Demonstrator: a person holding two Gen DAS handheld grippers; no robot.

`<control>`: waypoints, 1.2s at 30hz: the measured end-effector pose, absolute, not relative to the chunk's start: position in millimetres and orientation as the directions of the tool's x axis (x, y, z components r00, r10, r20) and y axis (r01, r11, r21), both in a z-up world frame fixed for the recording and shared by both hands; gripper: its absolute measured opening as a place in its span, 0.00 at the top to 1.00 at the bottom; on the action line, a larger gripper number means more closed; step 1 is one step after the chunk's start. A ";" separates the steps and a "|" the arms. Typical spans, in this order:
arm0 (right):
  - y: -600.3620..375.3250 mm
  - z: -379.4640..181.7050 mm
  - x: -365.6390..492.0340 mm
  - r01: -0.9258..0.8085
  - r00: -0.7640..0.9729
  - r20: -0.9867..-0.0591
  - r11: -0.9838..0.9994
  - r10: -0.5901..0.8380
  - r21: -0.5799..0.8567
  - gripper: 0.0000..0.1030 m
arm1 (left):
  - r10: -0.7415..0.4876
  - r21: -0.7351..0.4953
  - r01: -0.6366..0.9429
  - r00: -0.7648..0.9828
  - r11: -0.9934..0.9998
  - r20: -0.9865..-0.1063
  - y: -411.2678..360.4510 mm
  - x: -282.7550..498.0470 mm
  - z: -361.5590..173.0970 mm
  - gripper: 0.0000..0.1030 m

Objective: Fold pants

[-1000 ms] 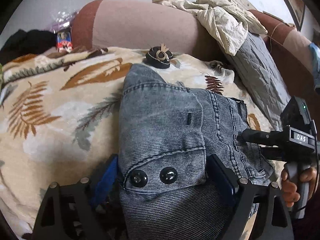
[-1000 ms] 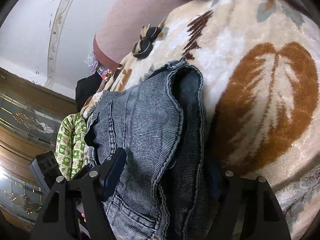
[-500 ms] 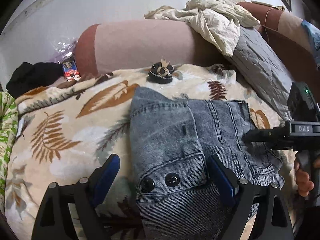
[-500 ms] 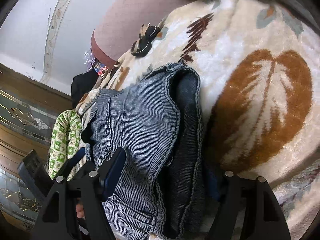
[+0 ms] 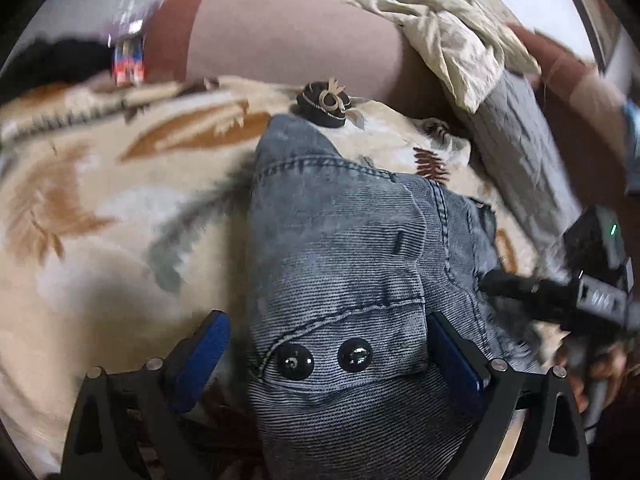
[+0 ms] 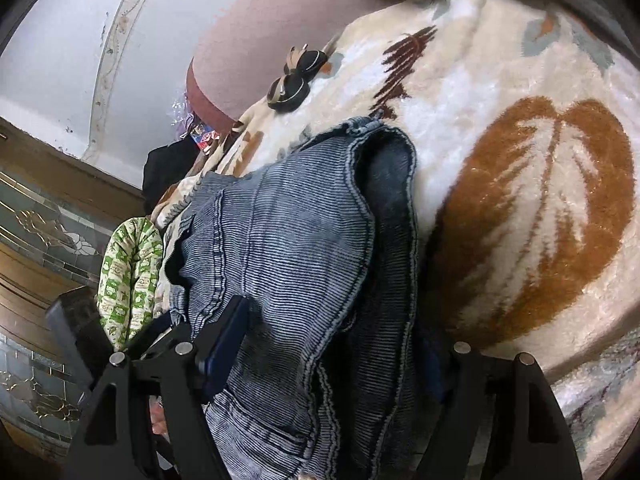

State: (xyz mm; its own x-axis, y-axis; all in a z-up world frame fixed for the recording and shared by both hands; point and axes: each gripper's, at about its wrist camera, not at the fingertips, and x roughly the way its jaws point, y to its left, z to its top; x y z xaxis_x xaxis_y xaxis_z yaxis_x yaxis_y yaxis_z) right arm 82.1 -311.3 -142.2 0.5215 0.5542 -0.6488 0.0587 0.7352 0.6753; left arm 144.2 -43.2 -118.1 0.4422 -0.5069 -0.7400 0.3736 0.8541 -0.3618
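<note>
The blue denim pants [image 5: 340, 248] lie folded in a thick stack on a leaf-print blanket [image 5: 100, 200]. A flap with two dark snap buttons [image 5: 324, 356] faces the left wrist view. My left gripper [image 5: 328, 348] is open, its blue-padded fingers [image 5: 202, 350] astride the near end of the stack. My right gripper [image 6: 328, 356] is open too, its fingers astride the pants [image 6: 304, 248] at the layered edge. The right gripper's body [image 5: 592, 296] shows at the right of the left wrist view.
A small dark hair accessory [image 5: 324, 104] lies on the blanket just beyond the pants. A pink-brown sofa back [image 5: 288, 36] with a beige cloth [image 5: 448, 44] and grey quilted cushion [image 5: 524, 152] stands behind. A green printed cushion [image 6: 128, 276] lies at the left.
My left gripper has moved in closer and lower over the pants after having drawn back. The right gripper has barely moved. Both stay open.
</note>
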 end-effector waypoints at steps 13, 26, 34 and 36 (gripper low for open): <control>-294.1 -114.3 72.6 -0.011 0.579 -0.664 0.819 0.473 0.574 0.73 | -0.575 -0.374 0.453 0.479 0.809 -0.663 -45.8 131.1 -93.3 0.63; -270.4 -29.2 47.0 -0.150 0.722 -0.522 0.839 0.455 0.524 0.77 | -0.565 -0.317 0.472 0.617 0.822 -0.547 -22.0 98.4 -12.3 0.67; -259.8 17.7 19.4 -0.234 0.785 -0.398 0.822 0.475 0.519 0.77 | -0.524 -0.247 0.464 0.713 0.851 -0.465 -11.8 59.5 36.7 0.67; -255.5 24.1 15.3 -0.254 0.787 -0.380 0.816 0.486 0.519 0.77 | -0.507 -0.227 0.455 0.729 0.861 -0.460 -8.6 51.6 42.2 0.67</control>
State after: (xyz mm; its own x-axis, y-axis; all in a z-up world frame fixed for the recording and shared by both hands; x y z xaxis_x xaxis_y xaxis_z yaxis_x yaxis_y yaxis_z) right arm 15.3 -255.5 24.1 0.7871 0.4860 -0.3798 -0.2536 0.8163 0.5189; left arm 51.6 -8.6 42.2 0.7290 -0.5069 -0.4601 0.4555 0.8609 -0.2268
